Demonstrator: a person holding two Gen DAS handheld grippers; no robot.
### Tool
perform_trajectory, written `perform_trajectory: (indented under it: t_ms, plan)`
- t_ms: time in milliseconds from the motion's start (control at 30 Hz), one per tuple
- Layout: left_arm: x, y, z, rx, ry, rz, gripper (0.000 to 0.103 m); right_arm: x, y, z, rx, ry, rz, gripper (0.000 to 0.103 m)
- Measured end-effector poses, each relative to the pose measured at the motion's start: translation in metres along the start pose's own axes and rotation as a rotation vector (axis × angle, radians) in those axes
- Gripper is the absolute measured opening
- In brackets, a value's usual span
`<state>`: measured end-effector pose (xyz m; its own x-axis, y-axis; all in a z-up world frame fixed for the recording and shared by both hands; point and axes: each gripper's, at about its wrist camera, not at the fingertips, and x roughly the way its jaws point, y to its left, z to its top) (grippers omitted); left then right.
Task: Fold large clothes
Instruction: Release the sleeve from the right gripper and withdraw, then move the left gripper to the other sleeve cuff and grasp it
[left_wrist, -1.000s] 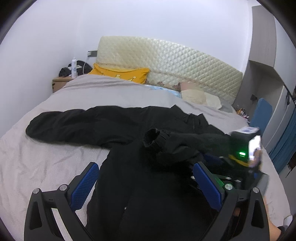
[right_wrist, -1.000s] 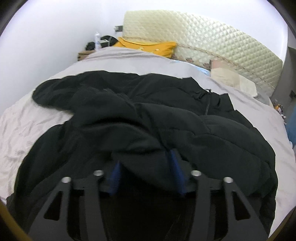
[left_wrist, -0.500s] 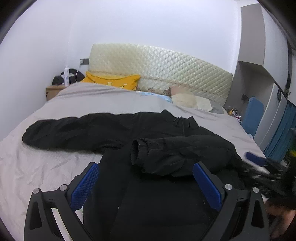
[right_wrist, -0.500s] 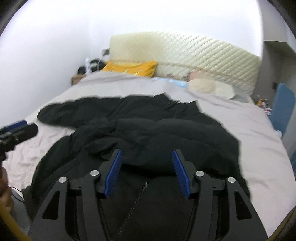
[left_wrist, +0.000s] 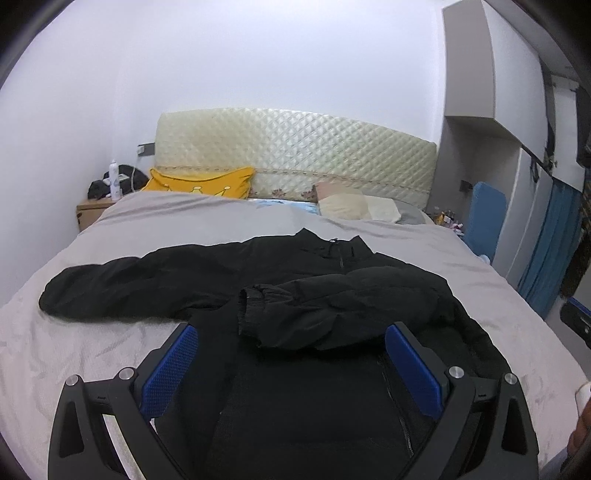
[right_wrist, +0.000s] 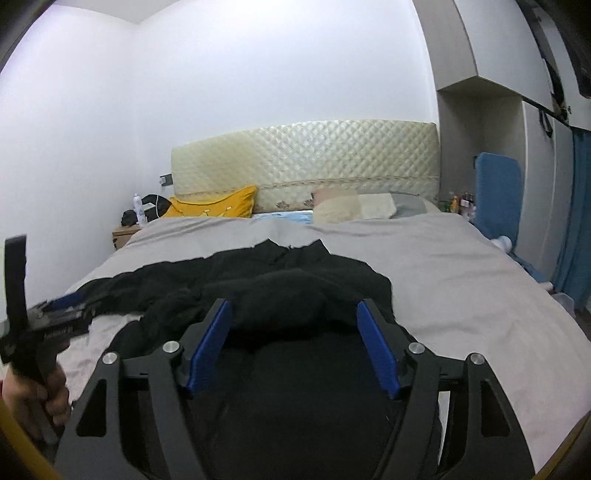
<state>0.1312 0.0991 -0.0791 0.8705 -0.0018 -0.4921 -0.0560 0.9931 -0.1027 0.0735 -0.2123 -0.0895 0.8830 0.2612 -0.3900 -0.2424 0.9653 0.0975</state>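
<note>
A large black jacket (left_wrist: 295, 280) lies front-up on the grey bed. Its left sleeve (left_wrist: 122, 284) stretches out flat to the left. Its right sleeve (left_wrist: 332, 306) is folded across the chest, cuff pointing left. My left gripper (left_wrist: 291, 354) is open and empty above the jacket's lower body. My right gripper (right_wrist: 293, 332) is open and empty, pulled back above the jacket (right_wrist: 295, 291). The left gripper's body (right_wrist: 40, 325) shows at the left edge of the right wrist view.
The grey bed cover (left_wrist: 221, 218) spreads around the jacket. A yellow pillow (left_wrist: 203, 182), cream pillows (left_wrist: 354, 206) and a quilted headboard (left_wrist: 295, 151) are at the far end. A nightstand (left_wrist: 92, 214) stands far left, a blue chair (left_wrist: 484, 218) and curtain (left_wrist: 554, 251) right.
My right gripper let go of the right sleeve, opened and drew back. The sleeve now rests across the jacket's chest. Both grippers rose away from the jacket.
</note>
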Motion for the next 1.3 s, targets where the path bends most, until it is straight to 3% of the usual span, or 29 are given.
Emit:
perform_trajectory:
  t_ms: [300, 500, 633, 867, 1033, 1300]
  plan:
    - [0.000, 0.006, 0.013, -0.006, 0.029, -0.023, 0.103, -0.024, -0.001, -0.027, -0.010, -0.024, -0.009, 0.078]
    - [0.009, 0.048, 0.064, -0.066, 0.090, -0.087, 0.103, -0.014, -0.008, -0.033, 0.004, -0.013, -0.027, 0.078]
    - [0.014, 0.080, 0.099, -0.019, 0.082, -0.032, 0.103, -0.012, -0.013, -0.036, 0.036, -0.009, -0.013, 0.079]
    - [0.047, 0.173, 0.134, -0.086, 0.115, 0.071, 0.103, -0.005, -0.010, -0.040, 0.039, -0.006, -0.051, 0.081]
    - [0.069, 0.248, 0.120, -0.215, 0.139, 0.076, 0.103, 0.005, -0.008, -0.044, 0.055, 0.032, -0.057, 0.082]
    - [0.113, 0.357, 0.053, -0.449, 0.229, 0.062, 0.103, 0.023, 0.003, -0.052, 0.058, 0.080, -0.118, 0.088]
